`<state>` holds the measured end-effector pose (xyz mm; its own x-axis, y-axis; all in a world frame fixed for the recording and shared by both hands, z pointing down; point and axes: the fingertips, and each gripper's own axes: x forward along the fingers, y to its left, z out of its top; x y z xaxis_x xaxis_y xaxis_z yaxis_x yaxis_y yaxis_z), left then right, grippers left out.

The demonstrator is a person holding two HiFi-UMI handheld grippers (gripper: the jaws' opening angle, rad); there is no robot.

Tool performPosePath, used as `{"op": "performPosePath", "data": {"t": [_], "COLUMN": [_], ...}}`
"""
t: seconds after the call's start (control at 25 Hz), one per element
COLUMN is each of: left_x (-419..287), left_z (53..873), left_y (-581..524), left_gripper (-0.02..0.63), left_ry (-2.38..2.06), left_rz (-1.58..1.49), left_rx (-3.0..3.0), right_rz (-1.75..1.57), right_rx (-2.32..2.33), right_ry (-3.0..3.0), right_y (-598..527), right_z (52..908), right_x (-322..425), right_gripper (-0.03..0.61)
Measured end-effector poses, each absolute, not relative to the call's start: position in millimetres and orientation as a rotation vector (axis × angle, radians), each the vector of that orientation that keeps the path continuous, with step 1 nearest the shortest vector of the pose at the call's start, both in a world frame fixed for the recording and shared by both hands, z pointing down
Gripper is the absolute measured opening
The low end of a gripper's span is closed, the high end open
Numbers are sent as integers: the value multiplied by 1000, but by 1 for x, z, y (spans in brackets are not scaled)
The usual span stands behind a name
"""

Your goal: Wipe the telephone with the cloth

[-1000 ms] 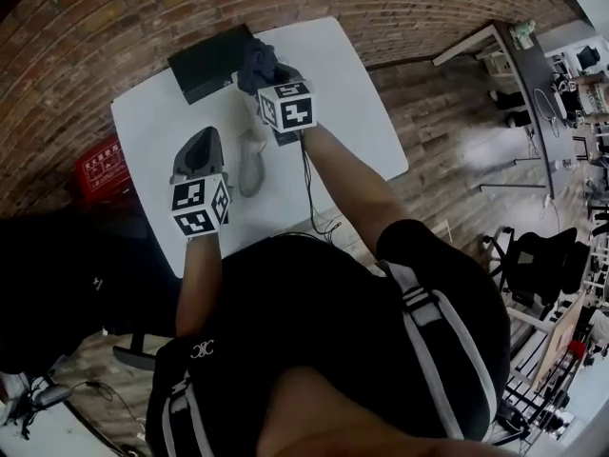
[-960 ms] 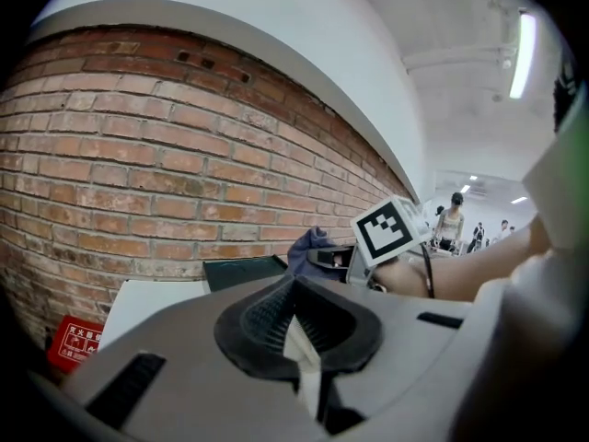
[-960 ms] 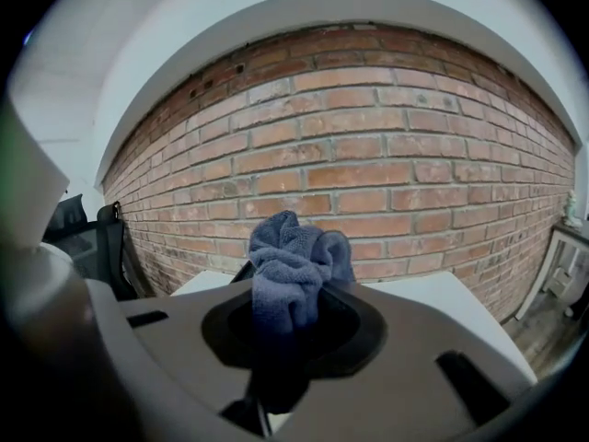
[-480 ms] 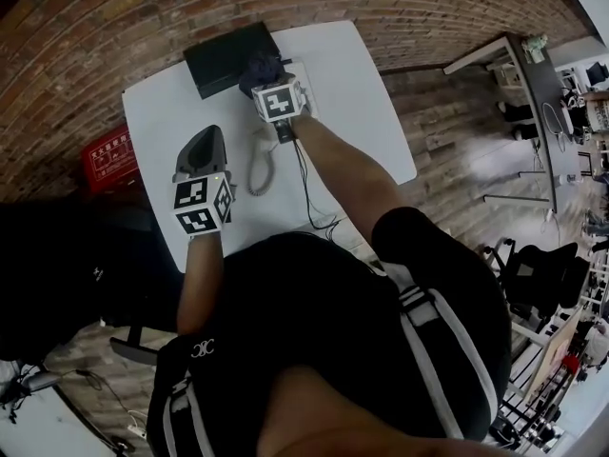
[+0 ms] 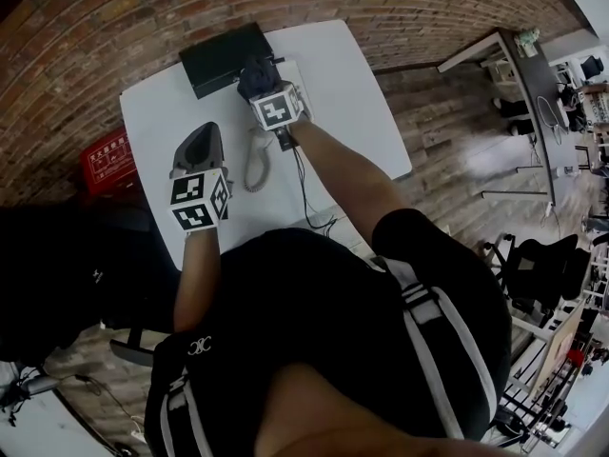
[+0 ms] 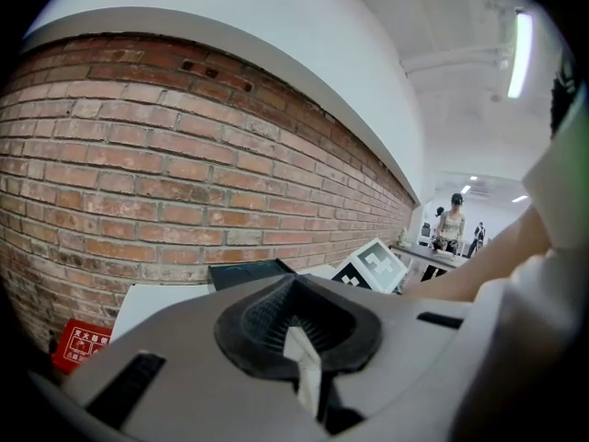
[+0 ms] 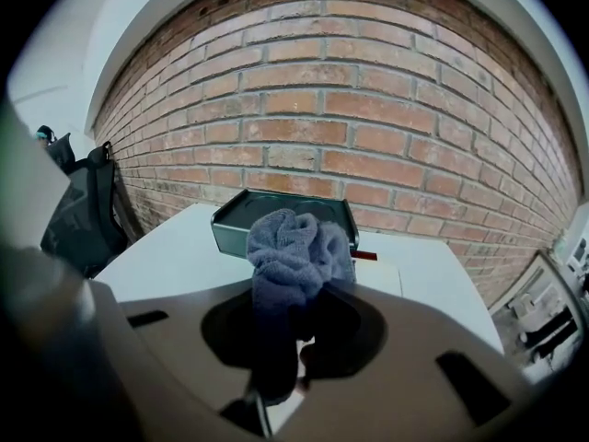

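Note:
My right gripper (image 5: pixel 260 86) is shut on a crumpled blue-grey cloth (image 5: pixel 255 72), held over the far middle of the white table (image 5: pixel 352 93). In the right gripper view the cloth (image 7: pixel 296 243) bulges out of my right gripper (image 7: pixel 293 343). A white telephone handset (image 5: pixel 253 163) lies on the table just near of that gripper; the phone's white body (image 7: pixel 405 274) shows beyond the cloth, largely hidden. My left gripper (image 5: pixel 202 136) hovers over the table's left part, jaws together with nothing in them, as the left gripper view (image 6: pixel 299 334) also shows.
A black box-like tray (image 5: pixel 226 57) sits at the table's far edge, by the brick wall (image 7: pixel 368 127). A red crate (image 5: pixel 105 160) stands on the floor to the left. A dark cable (image 5: pixel 309 198) runs off the near table edge. Desks and chairs (image 5: pixel 538 255) stand to the right.
My right gripper with the cloth has shifted a little farther across the table toward the black tray. The left gripper has stayed where it was.

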<state>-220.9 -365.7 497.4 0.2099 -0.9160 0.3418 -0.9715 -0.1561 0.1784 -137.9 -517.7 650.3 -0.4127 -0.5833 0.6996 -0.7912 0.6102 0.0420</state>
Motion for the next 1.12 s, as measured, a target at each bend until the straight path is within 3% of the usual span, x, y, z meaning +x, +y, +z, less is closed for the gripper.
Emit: {"op": "performPosePath", "data": {"t": [0.8, 1.12], "left_x": [-184, -172], "left_z": [480, 480], "left_y": [-343, -341], "left_gripper": [-6, -6], "left_ry": [-1722, -1706], "left_rz": [235, 256], "left_rx": [2231, 2250], "right_rz": [499, 598], "right_rx": [1030, 1111], "right_ry": [-2070, -1978], "right_y": [-417, -424], "right_z": [696, 704], "right_x": [-87, -46], "right_gripper": [48, 49]}}
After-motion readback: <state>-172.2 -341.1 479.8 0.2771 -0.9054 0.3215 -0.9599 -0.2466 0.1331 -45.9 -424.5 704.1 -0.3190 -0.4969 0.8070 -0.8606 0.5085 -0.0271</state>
